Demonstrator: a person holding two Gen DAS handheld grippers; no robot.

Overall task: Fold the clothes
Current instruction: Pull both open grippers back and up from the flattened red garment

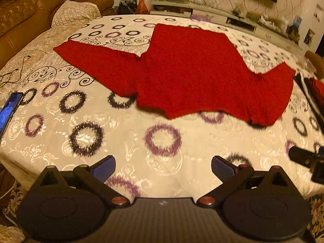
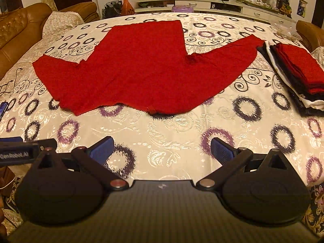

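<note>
A red long-sleeved top (image 1: 182, 73) (image 2: 139, 68) lies spread flat on the patterned cloth, both sleeves stretched outward, collar edge toward me. My left gripper (image 1: 163, 169) hovers open over the cloth short of the garment's near edge, nothing between its blue pads. My right gripper (image 2: 162, 150) is likewise open and empty, a little back from the same edge. The right gripper's body (image 1: 307, 160) shows at the right edge of the left wrist view, and the left gripper's body (image 2: 24, 151) shows at the left edge of the right wrist view.
A stack of folded clothes (image 2: 297, 75), red on top of black and white, sits at the right of the table (image 2: 182, 141). A phone (image 1: 9, 109) lies at the left edge with a cable (image 1: 14, 75) nearby. A brown sofa (image 1: 24, 20) stands at the left, shelves (image 2: 202, 2) behind.
</note>
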